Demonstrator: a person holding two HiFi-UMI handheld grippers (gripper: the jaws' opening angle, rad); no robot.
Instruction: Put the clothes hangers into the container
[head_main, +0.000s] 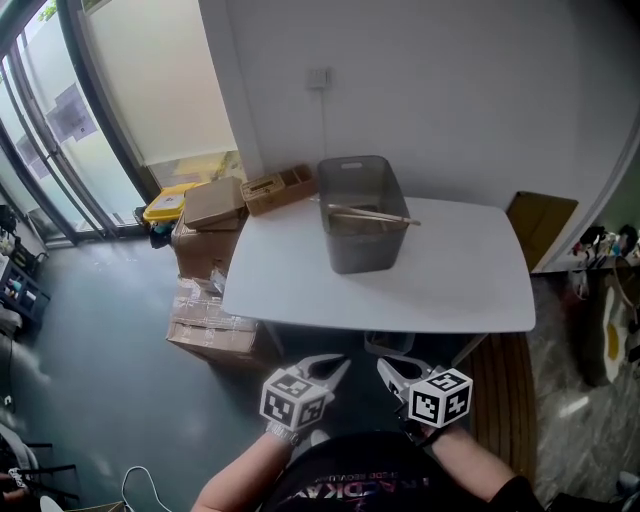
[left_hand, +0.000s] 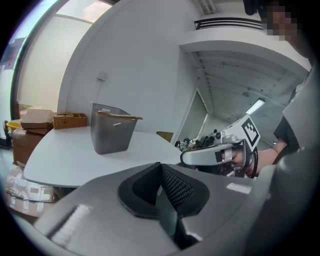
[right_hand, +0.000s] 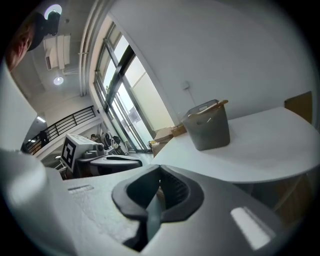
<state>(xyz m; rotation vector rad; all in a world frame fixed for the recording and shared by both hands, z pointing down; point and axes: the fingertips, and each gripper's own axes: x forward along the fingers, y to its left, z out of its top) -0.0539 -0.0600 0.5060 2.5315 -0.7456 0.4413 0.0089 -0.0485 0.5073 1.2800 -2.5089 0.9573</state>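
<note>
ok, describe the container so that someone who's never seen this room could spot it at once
Start at the white table against the far wall. The container stands alone on it, towards the back and left of centre. It is the only grey, open-topped bin in view, with a wooden hanger poking over its rim, unlike the brown cardboard boxes off the table's left end.

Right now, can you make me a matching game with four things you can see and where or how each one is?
Things:
1. grey container
2. wooden hanger
3. cardboard boxes
4. right gripper

Places or states:
A. on the floor beside the white table
B. jaws shut, empty
C. standing on the table
D. lying across the container's top

Pairs: 1-C, 2-D, 3-A, 4-B
</note>
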